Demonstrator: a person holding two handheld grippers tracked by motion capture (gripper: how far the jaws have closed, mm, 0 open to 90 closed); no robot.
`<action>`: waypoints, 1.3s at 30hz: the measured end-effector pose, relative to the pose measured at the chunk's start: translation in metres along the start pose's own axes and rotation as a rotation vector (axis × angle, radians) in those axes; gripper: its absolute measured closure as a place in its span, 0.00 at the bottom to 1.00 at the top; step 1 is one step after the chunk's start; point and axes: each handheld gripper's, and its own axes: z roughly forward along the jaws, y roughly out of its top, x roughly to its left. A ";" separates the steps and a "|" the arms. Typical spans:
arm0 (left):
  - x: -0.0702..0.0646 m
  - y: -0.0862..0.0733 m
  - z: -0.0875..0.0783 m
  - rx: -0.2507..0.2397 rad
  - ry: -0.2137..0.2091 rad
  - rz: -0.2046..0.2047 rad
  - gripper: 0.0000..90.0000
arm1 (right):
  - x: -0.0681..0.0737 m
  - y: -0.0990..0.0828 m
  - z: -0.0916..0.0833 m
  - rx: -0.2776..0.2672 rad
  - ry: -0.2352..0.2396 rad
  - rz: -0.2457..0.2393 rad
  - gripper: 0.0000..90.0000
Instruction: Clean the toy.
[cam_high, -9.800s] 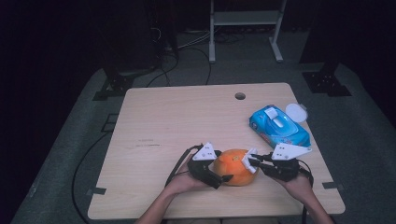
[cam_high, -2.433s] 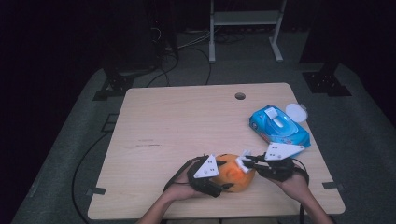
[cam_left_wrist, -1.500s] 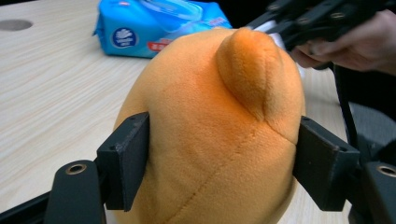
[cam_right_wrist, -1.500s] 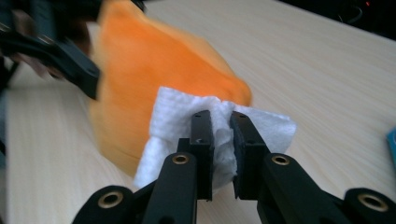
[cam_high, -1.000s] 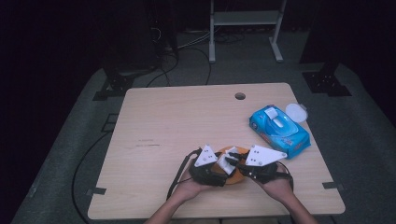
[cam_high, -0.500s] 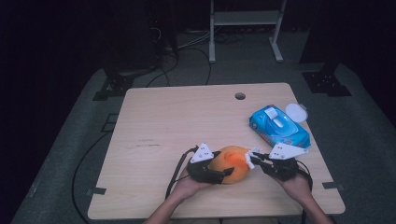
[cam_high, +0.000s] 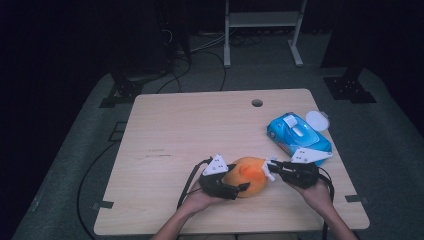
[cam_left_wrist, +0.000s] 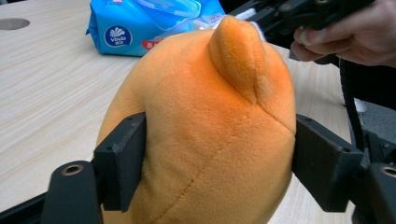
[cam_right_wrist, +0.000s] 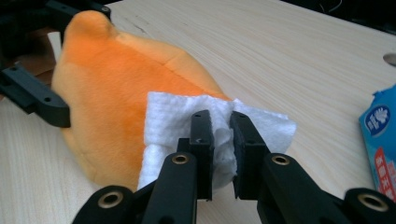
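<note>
Counter (cam_high: 190, 130): pale wood-grain top, flat and rectangular, with a small round hole near its upper edge in the high view
Left tongs (cam_high: 235, 188): black, hard-edged, low centre of the high view; jaws part-open and pressed on both flanks of the plush toy, one flat pad on each side in the left gripper view
Plush toy (cam_high: 248, 175): orange, soft short-pile fabric, rounded and dome-like, with a stitched seam down its middle and a small ear-like bump on top; it rests on the counter, lower centre of the high view, between the two tongs
Wipe (cam_right_wrist: 187, 126): white, thin, quilted paper-like sheet, crumpled and folded; centre of the right gripper view, lying against the toy's side
Right tongs (cam_high: 268, 169): black, just right of the toy in the high view; jaws nearly together, pinching a wad of the wipe between them
Wipes pack (cam_high: 298, 135): glossy blue soft pack with a lighter flip lid, right of the high view, well apart from the toy; beside it a small white round lid
Writing: white round logo reading "Vinda" on the pack in the left gripper view; other print too small to read
</note>
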 end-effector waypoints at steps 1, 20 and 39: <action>0.000 0.000 0.001 -0.002 0.014 0.000 0.28 | 0.002 0.000 -0.001 -0.006 0.003 0.003 0.89; 0.024 -0.005 0.000 0.109 -0.100 0.043 0.05 | 0.013 0.015 0.002 -0.034 0.118 -0.005 0.89; 0.022 0.003 -0.024 0.132 0.129 0.229 0.37 | 0.011 0.039 0.034 -0.084 0.100 0.008 0.89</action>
